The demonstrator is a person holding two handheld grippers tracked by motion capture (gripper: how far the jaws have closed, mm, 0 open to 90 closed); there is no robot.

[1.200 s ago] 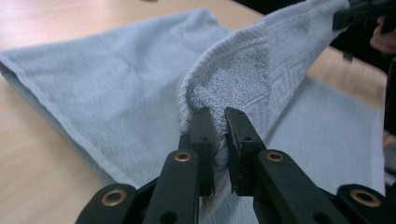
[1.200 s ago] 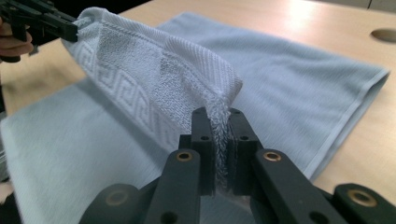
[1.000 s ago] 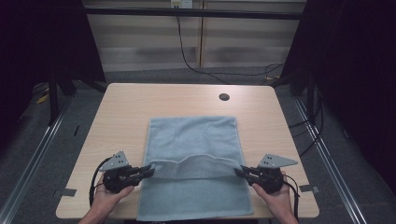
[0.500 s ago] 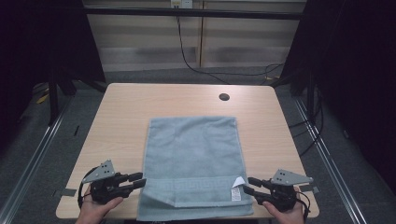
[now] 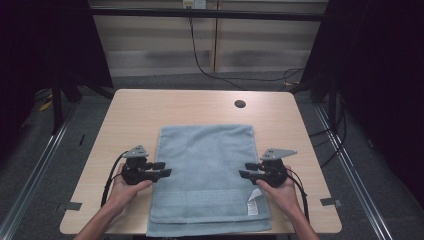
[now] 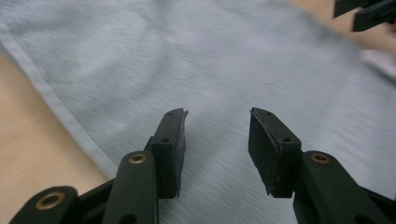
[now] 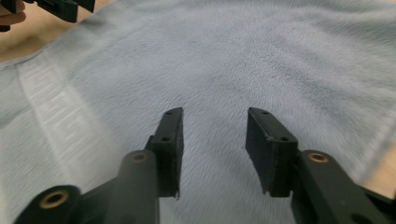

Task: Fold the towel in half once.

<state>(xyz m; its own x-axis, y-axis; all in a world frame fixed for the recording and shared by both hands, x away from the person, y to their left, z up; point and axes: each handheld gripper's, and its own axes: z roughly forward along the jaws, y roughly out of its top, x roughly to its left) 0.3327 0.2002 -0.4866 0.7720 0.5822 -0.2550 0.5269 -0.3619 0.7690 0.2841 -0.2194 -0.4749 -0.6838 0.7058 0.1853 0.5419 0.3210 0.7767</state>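
A pale blue towel point(image 5: 205, 175) is spread flat on the wooden surface point(image 5: 135, 115), folded so that its near part lies doubled, with a patterned band across it and a white label point(image 5: 253, 205) turned up close to its near right corner. The left tool point(image 5: 161, 169) is held at the towel's left edge, its jaws pointed inward over the cloth; the right tool point(image 5: 248, 170) is held at the right edge, likewise pointed inward. In the left gripper view the jaws of the left tool point(image 6: 217, 140) are seen parted about halfway, with nothing between them and the towel point(image 6: 210, 70) lying below. In the right gripper view the right tool point(image 7: 215, 140) is seen the same way, half open and empty above the towel point(image 7: 233, 60). Both pairs of jaws have just been opening. A small dark round hole point(image 5: 240, 104) is set in the surface beyond the towel's far edge.
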